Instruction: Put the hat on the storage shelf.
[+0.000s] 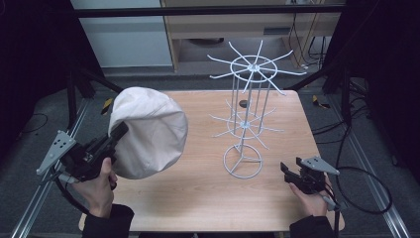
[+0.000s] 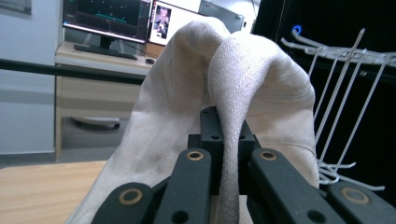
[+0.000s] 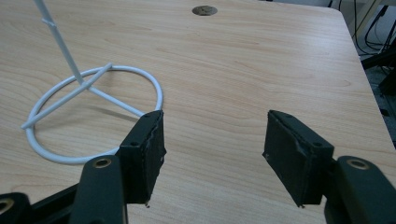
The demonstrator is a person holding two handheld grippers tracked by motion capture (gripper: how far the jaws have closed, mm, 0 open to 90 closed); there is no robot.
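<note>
A cream cloth hat (image 1: pixel 148 131) hangs in the air over the left part of the wooden table (image 1: pixel 198 193), and my left gripper (image 1: pixel 119 132) is shut on its edge. In the left gripper view a fold of the hat (image 2: pixel 252 88) runs between the black jaws and drapes over them. A white wire rack (image 1: pixel 246 114) with two tiers of radiating hooks stands at mid-table on a ring base (image 3: pixel 88 122). My right gripper (image 1: pixel 288 171) rests low at the table's right front, open, nothing between its pads (image 3: pixel 296 151), just right of the ring base.
A small dark hole (image 3: pixel 204 10) sits in the tabletop at the far side behind the rack. Metal rails (image 1: pixel 366 173) and cables (image 1: pixel 366 198) run along both sides of the table. A desk with monitors (image 2: pixel 109 16) stands beyond the table.
</note>
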